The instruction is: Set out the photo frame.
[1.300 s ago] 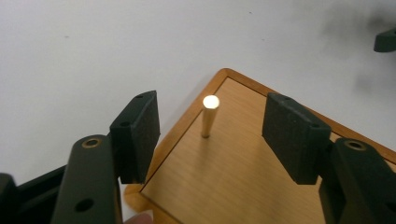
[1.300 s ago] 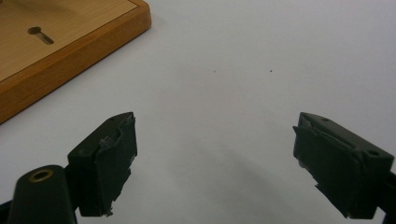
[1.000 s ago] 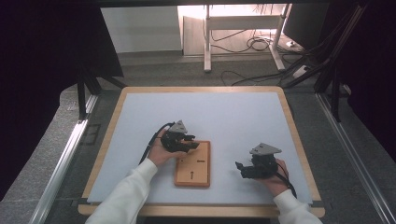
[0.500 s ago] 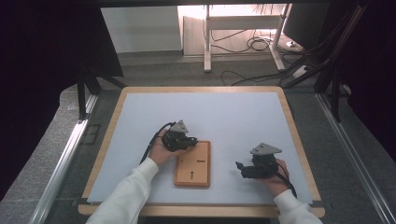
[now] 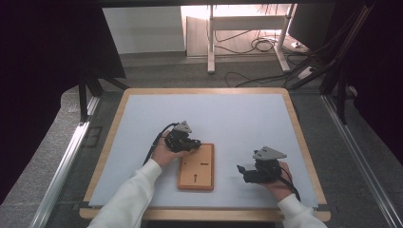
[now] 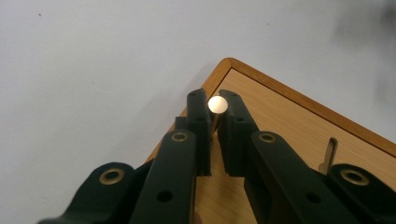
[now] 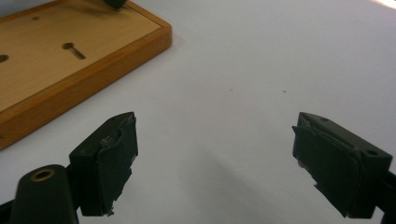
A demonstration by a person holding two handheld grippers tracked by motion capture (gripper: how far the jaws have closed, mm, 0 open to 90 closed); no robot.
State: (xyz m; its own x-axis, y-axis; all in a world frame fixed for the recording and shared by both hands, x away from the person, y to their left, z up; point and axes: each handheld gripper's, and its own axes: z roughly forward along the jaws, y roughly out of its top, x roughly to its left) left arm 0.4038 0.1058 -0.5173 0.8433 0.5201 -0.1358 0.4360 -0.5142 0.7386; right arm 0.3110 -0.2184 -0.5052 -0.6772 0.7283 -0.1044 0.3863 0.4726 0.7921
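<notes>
Left claw, seen along its own jaws: the two black jaws stand nearly together, clenched on a small brass-coloured pin whose round, polished end faces outward between the tips. The pin is held over the corner of a wooden board; whether its far end already touches the wood is hidden by the jaws. A narrow slot is cut into the board just beside the right-hand jaw.

From the high view the same left claw rests at the far-left corner of the wooden board, which lies flat on the pale table near the person's edge. The right claw sits well apart on the bare surface, to the right of the board. In its own view the right claw is released, jaws spread wide with nothing between them, and the board's keyhole slot lies off to the upper left.

Handling, as a judgement: the pin looks rigid, light and smooth, so it is likely to slip or swivel if pinched only at its tip; a hold across the shaft just below the head, as here, seems soundest. The board appears stiff and solid, heavy enough to stay put under light pressure, and is best gripped by an edge.
</notes>
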